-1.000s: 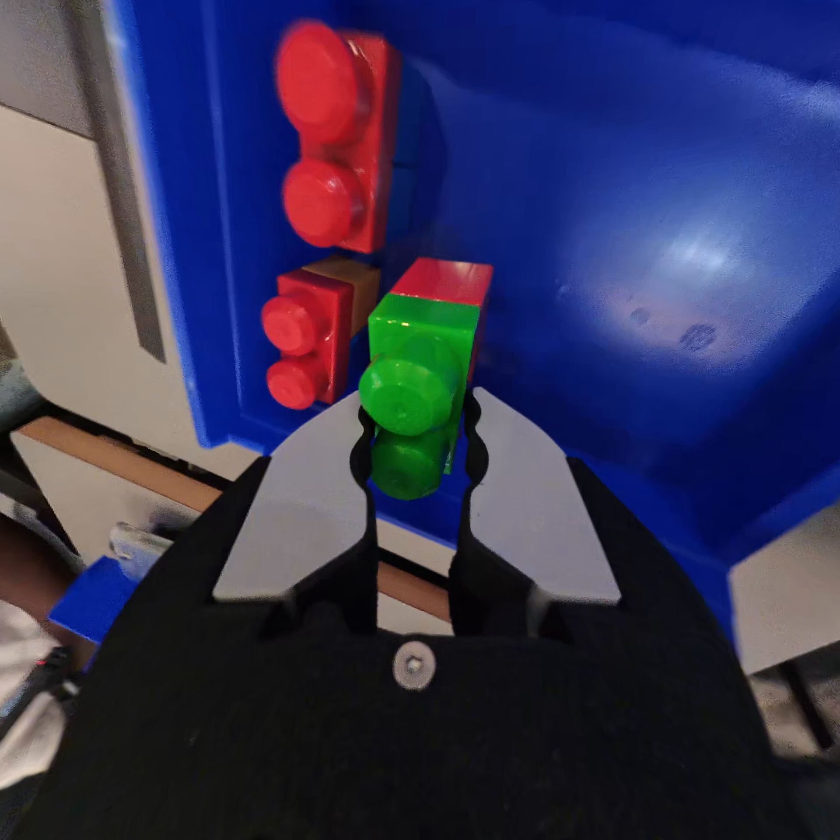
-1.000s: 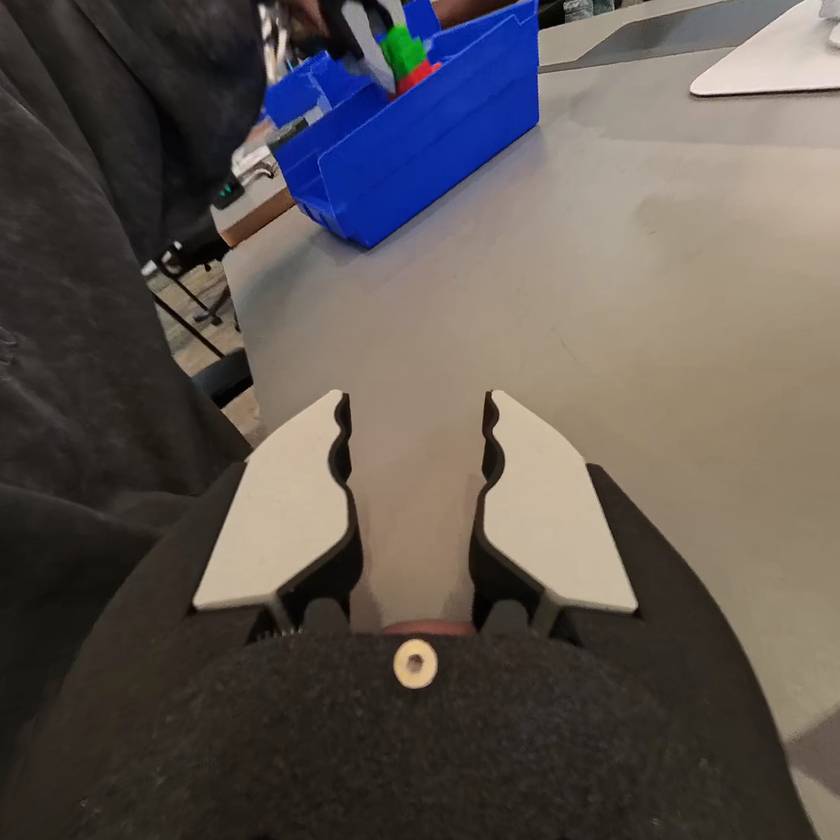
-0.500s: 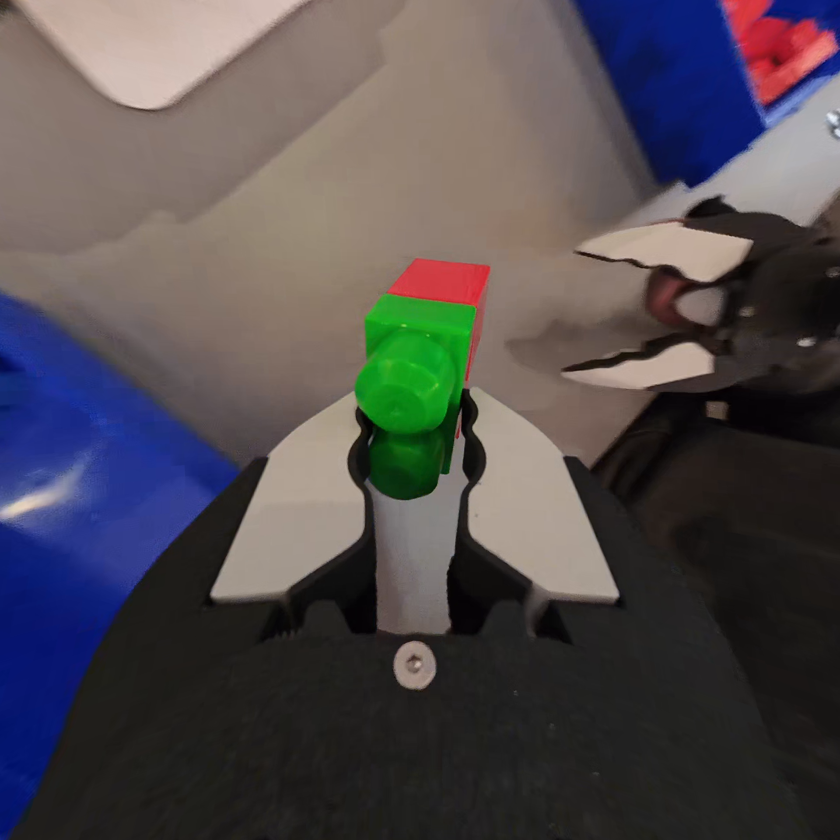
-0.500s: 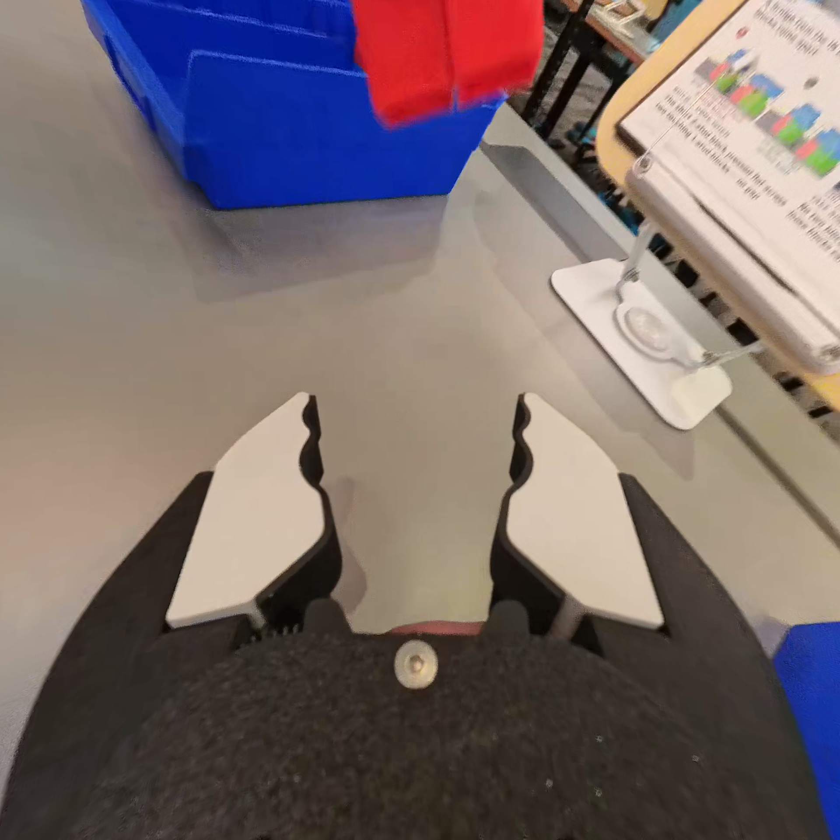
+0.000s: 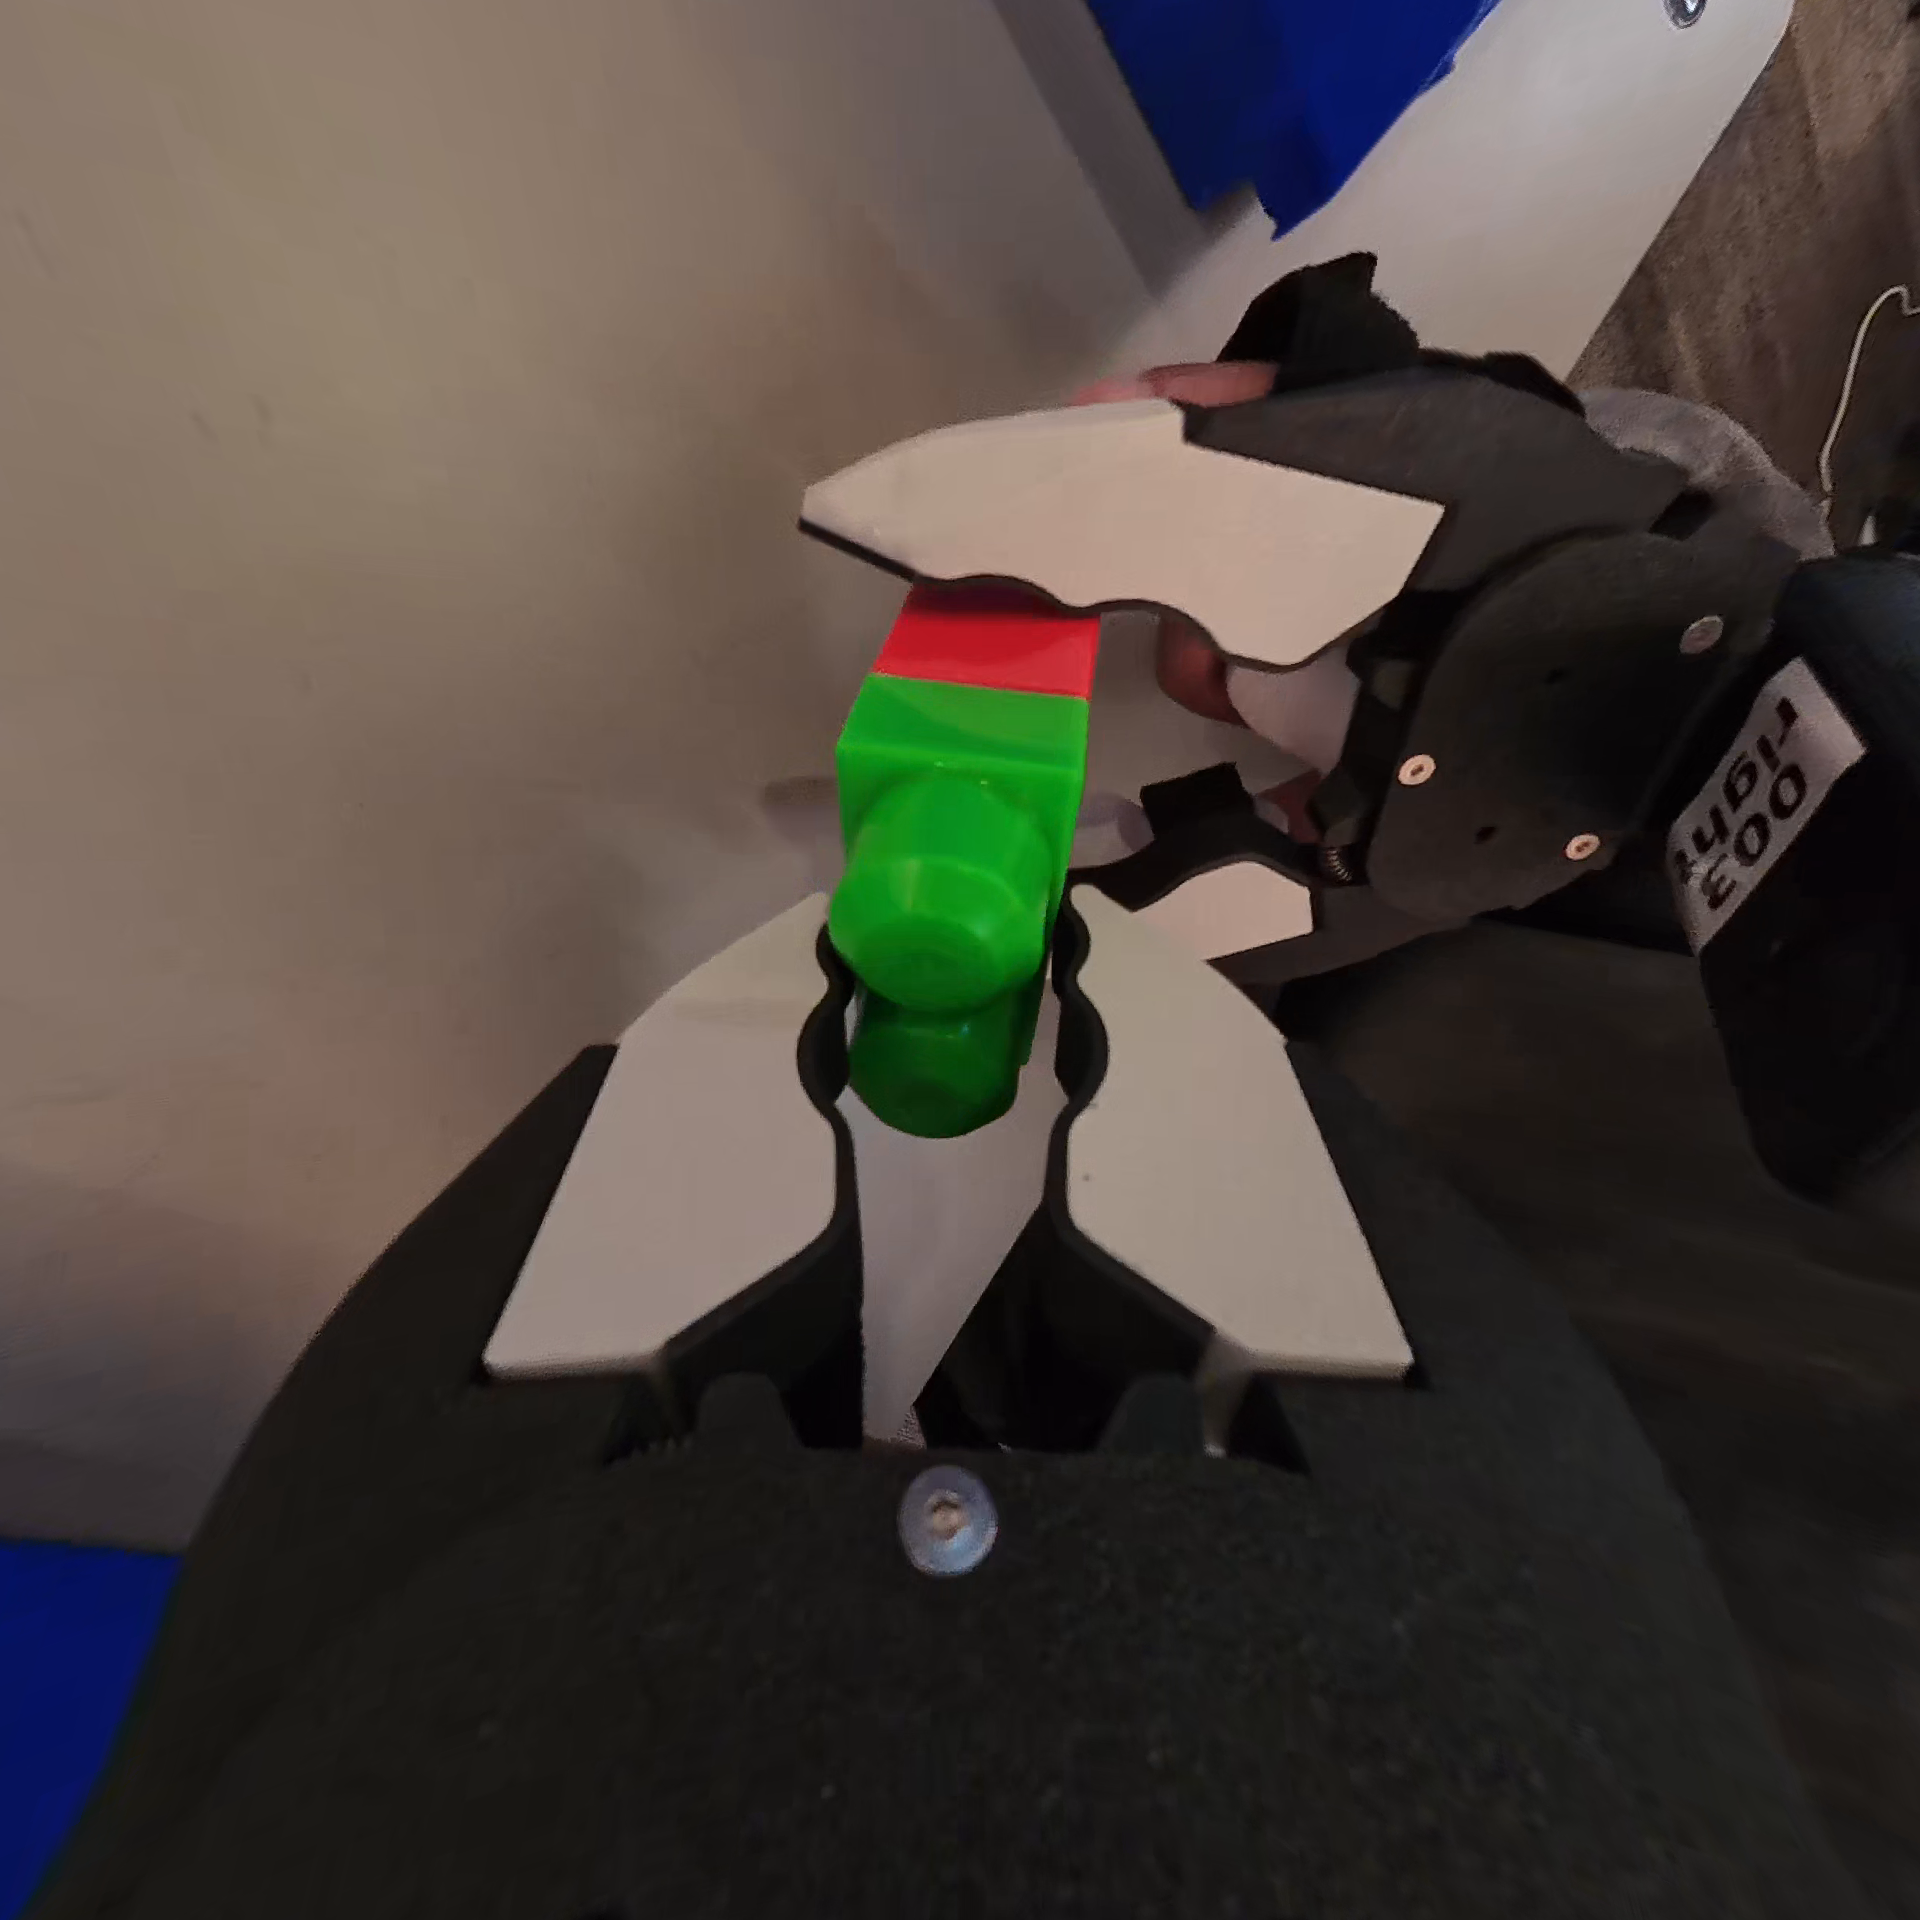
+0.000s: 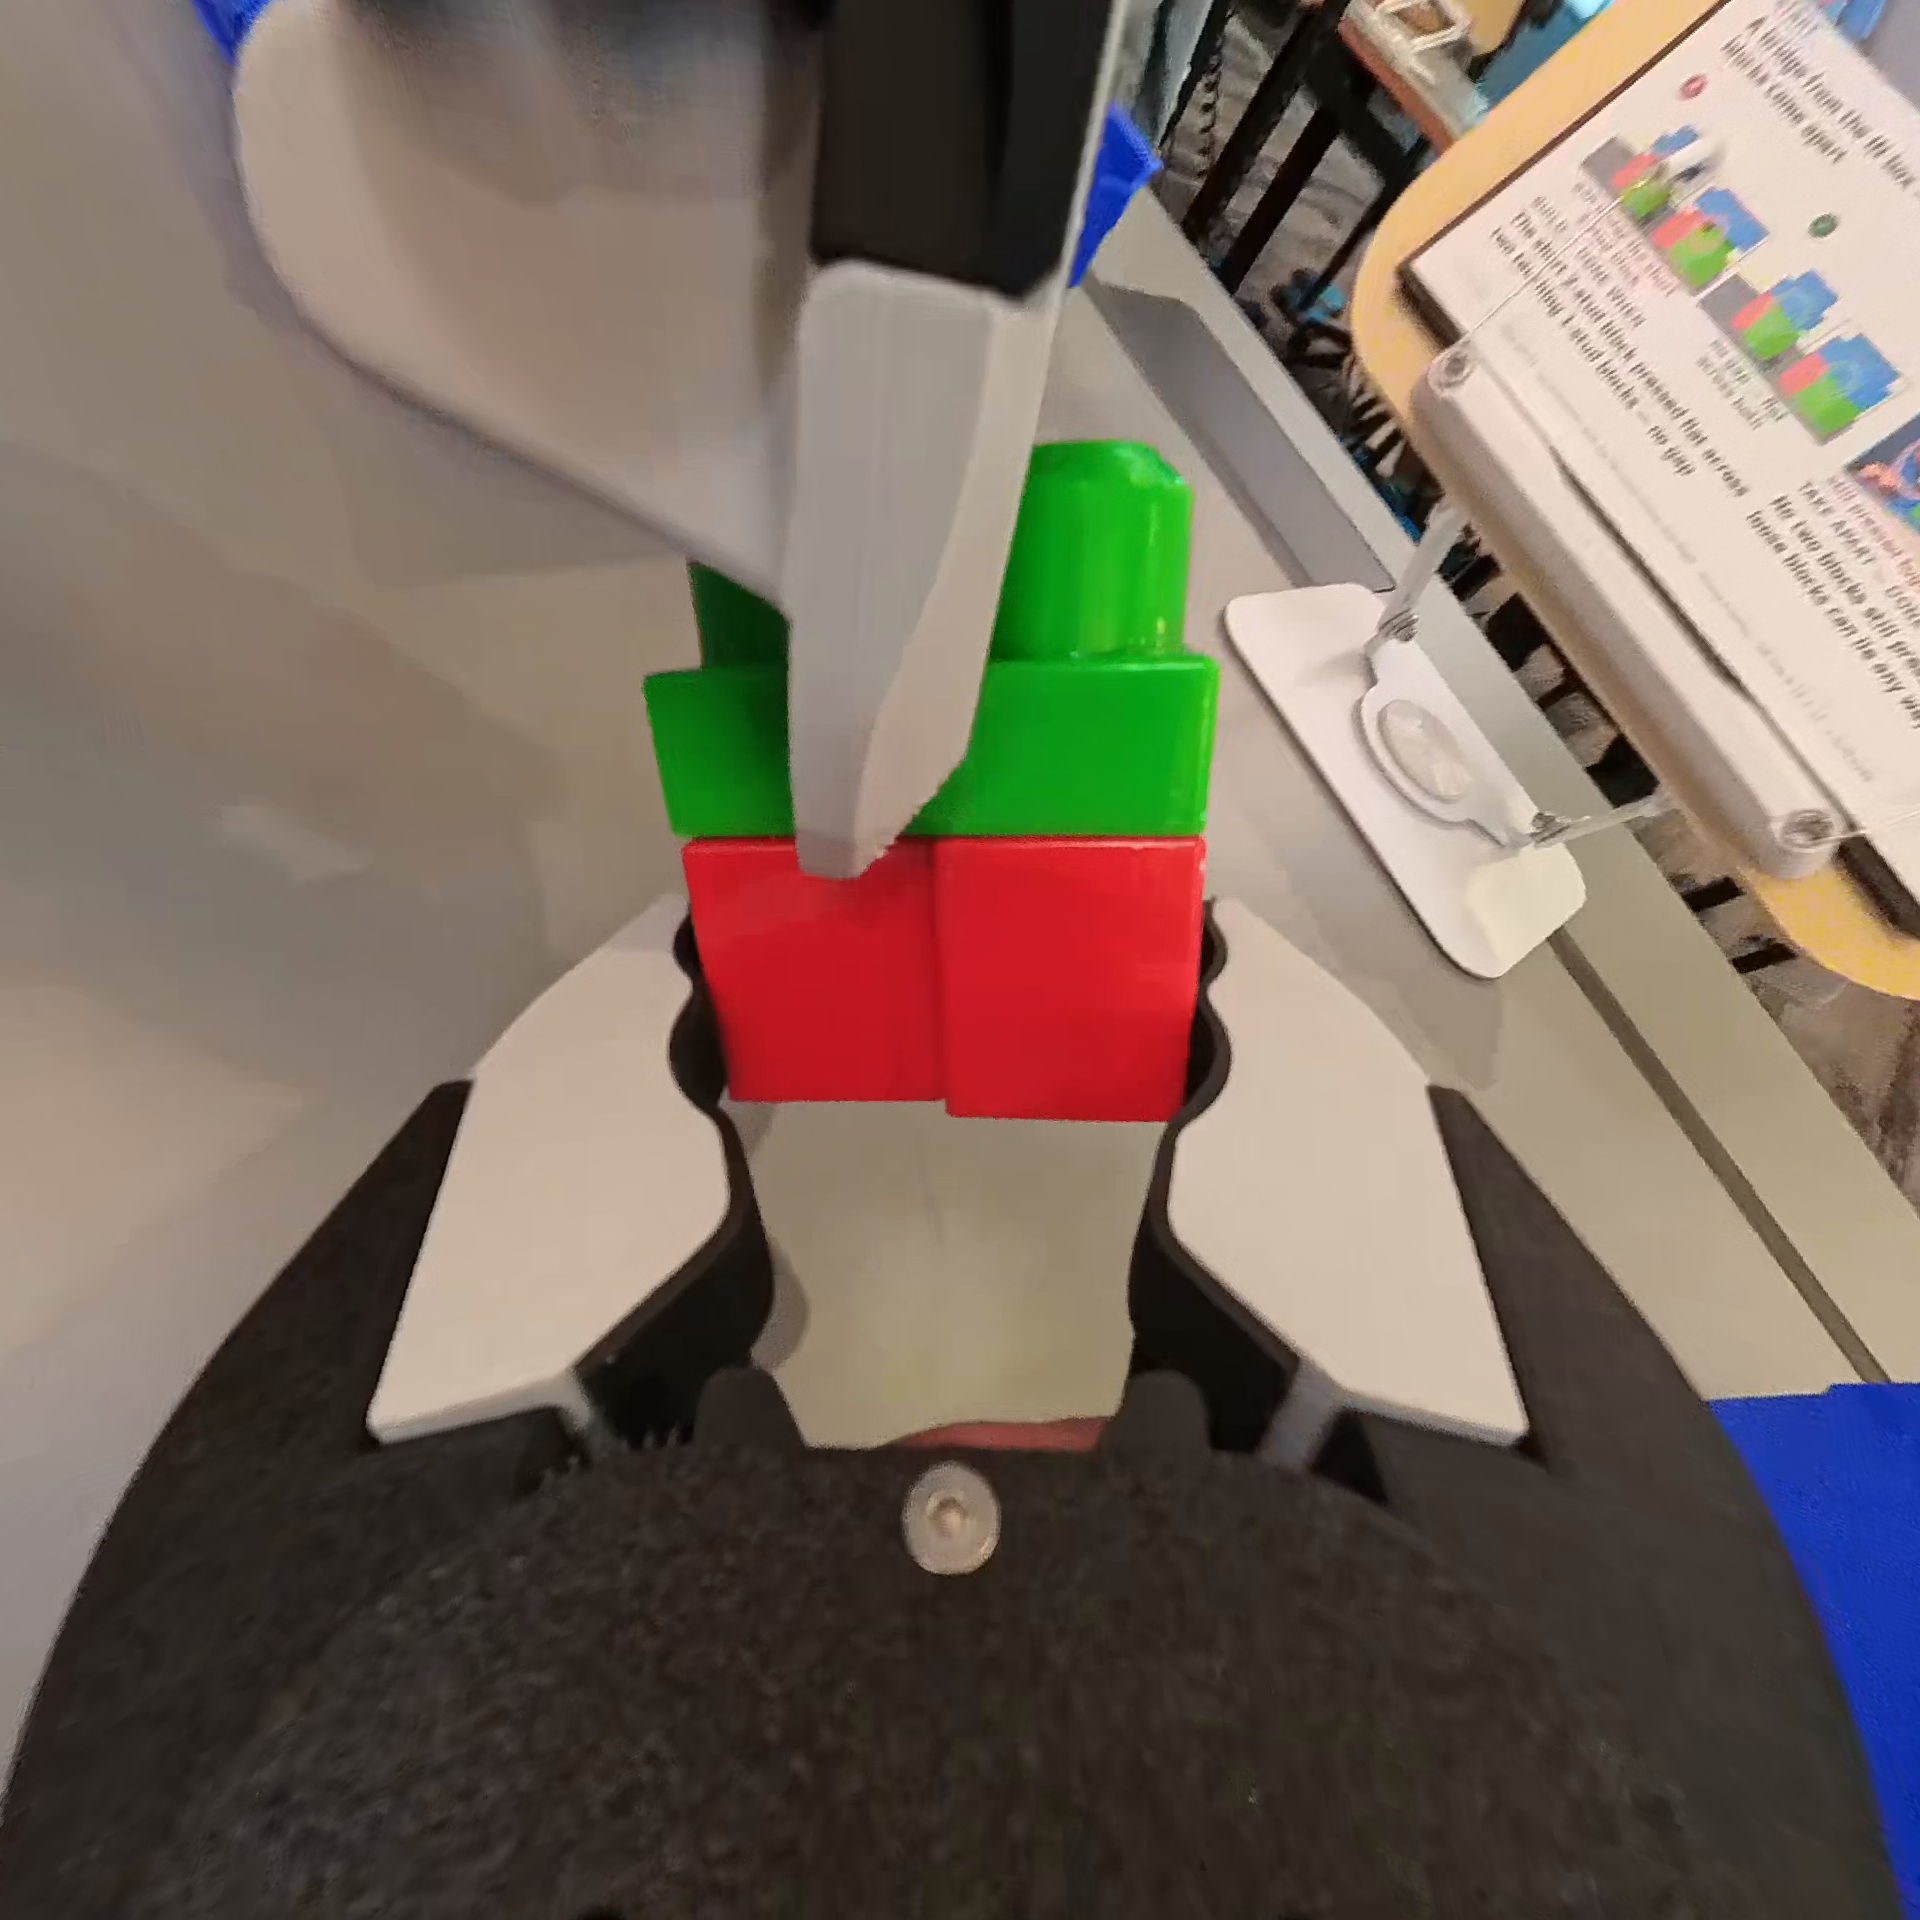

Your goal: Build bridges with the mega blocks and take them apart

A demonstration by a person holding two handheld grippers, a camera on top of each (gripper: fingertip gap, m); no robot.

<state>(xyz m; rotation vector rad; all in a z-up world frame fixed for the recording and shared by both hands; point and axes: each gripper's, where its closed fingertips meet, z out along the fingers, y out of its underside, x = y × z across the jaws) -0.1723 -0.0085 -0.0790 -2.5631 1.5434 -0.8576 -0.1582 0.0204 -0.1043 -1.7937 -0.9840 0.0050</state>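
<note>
Above the grey worktop (image 6: 312,935), left tongs (image 5: 940,971) grip the green block (image 5: 961,769) while right tongs (image 6: 945,997) straddle the red blocks (image 6: 940,977) beneath, contact unclear.

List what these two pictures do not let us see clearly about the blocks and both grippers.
- Left wrist view: the right gripper covers the red blocks' far end.
- Right wrist view: a left gripper finger hides one green block stud; its body is blurred.
- Red blocks' undersides: unseen in both views.

a grey counter (image 6: 312,935) carries a white stand base (image 6: 1392,769). the stand holds a printed instruction sheet (image 6: 1704,343) at right. a blue bin (image 5: 1299,94) sits farther back.
</note>
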